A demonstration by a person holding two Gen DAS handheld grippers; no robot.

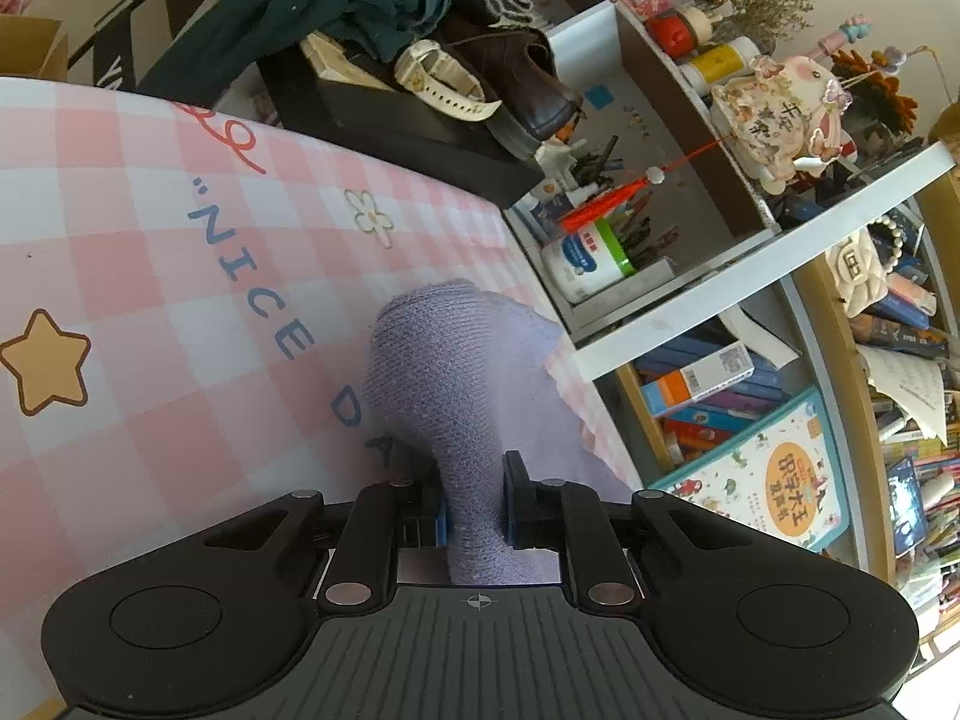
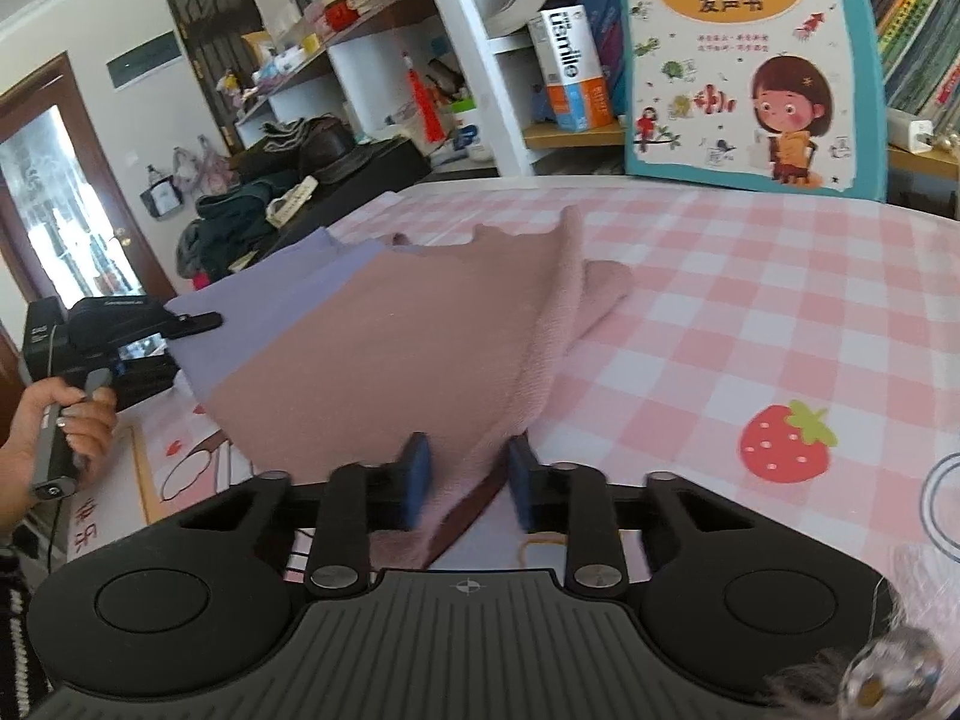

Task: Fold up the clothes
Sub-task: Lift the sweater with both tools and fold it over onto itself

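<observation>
On the checked bench point(image 2: 750, 312), the two-tone garment point(image 2: 390, 348) hangs between both; left hand-held gripper point(image 1: 471, 501) clamps its lilac end, right hand-held gripper point(image 2: 468, 480) narrows around the pink edge; keep it taut, corners level.

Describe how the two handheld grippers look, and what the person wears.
Both the left gripper and the right gripper have black linkage arms with silver pivot bolts, blue finger pads, and a ribbed grey plate bearing a crosshair mark. A black-and-white knitted sleeve shows at the edge.
</observation>
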